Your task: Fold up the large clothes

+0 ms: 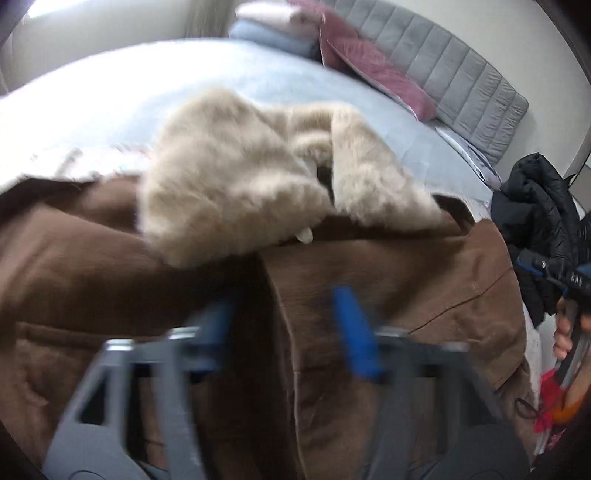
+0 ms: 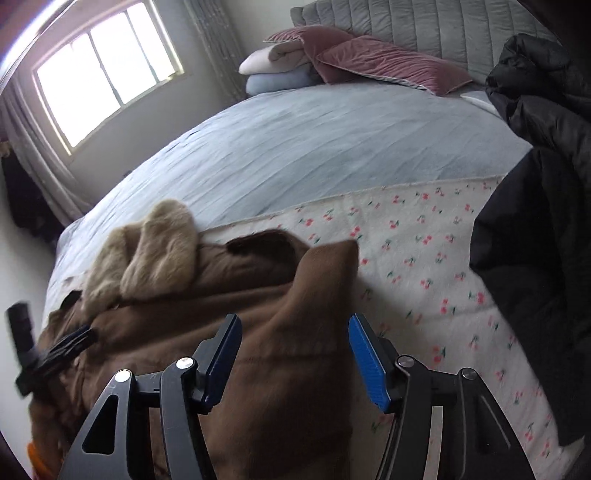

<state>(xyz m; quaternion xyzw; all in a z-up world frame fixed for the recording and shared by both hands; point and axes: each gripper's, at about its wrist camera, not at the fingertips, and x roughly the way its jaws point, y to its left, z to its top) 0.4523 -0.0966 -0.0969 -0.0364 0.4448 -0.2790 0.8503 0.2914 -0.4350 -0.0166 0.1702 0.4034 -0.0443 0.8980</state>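
Observation:
A large brown coat (image 1: 388, 288) with a beige fur collar (image 1: 236, 177) lies on the bed. It also shows in the right wrist view (image 2: 258, 314), its fur collar (image 2: 155, 247) at the left. My left gripper (image 1: 288, 325) is open, its blue fingers just above the brown fabric, with nothing held. My right gripper (image 2: 295, 354) is open over the coat's right edge, and brown fabric lies between its fingers. The right gripper also shows at the right edge of the left wrist view (image 1: 561, 280). The left gripper shows at the left of the right wrist view (image 2: 44, 350).
The bed has a light blue cover (image 2: 332, 136) and a white cherry-print blanket (image 2: 424, 266) under the coat. A black puffer jacket (image 2: 543, 166) lies at the right. Pink pillows (image 2: 369, 59) and folded bedding sit by the grey headboard (image 2: 424, 26). A window (image 2: 103, 70) is at the left.

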